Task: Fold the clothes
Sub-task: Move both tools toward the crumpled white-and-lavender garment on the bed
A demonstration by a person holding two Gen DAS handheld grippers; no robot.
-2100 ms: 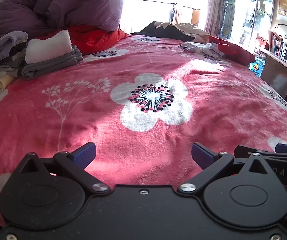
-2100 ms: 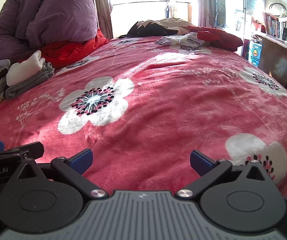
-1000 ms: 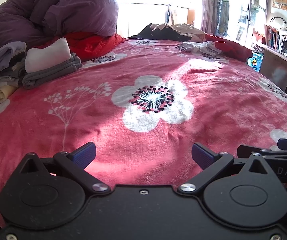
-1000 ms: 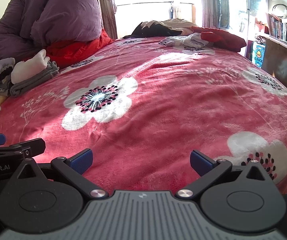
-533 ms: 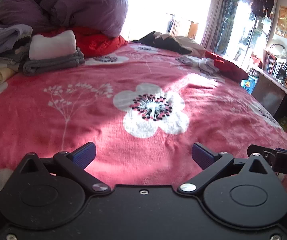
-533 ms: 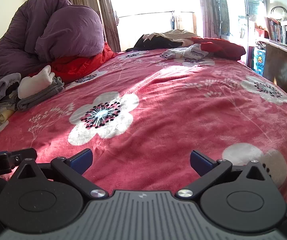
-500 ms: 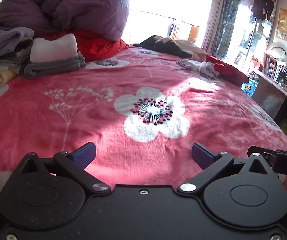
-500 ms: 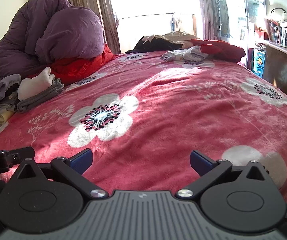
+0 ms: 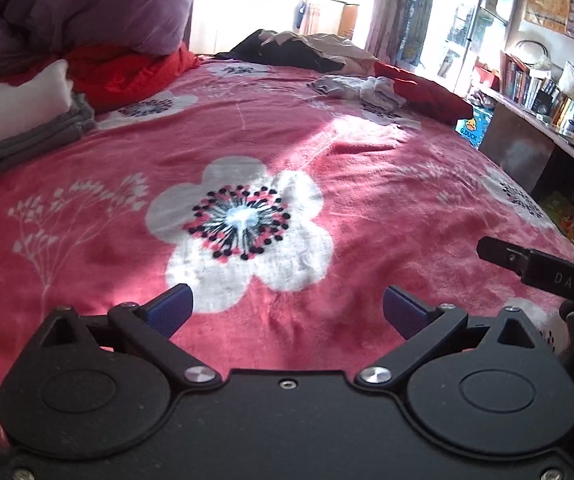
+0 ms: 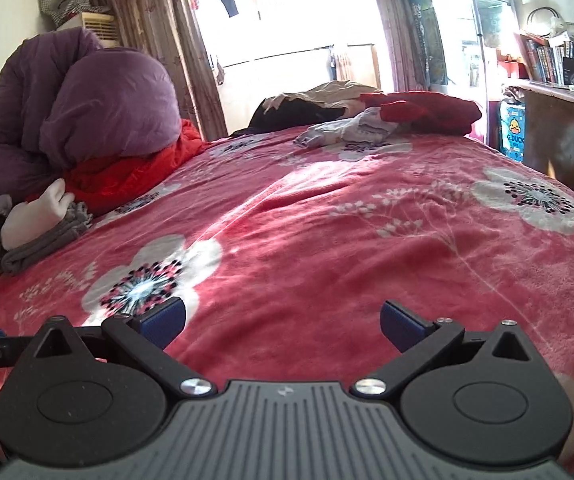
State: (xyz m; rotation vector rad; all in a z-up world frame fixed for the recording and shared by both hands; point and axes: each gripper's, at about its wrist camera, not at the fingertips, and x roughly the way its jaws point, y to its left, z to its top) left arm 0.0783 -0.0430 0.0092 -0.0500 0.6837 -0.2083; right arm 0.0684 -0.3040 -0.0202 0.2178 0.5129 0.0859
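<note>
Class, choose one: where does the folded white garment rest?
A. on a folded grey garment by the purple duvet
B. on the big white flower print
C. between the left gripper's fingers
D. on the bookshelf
A: the folded white garment lies atop the folded grey garment, below the purple duvet.

The left hand-held gripper (image 9: 285, 310) hovers wide open, empty, above the red floral blanket (image 9: 367, 200); unfolded clothes (image 9: 359, 88) lie far across it.
</note>
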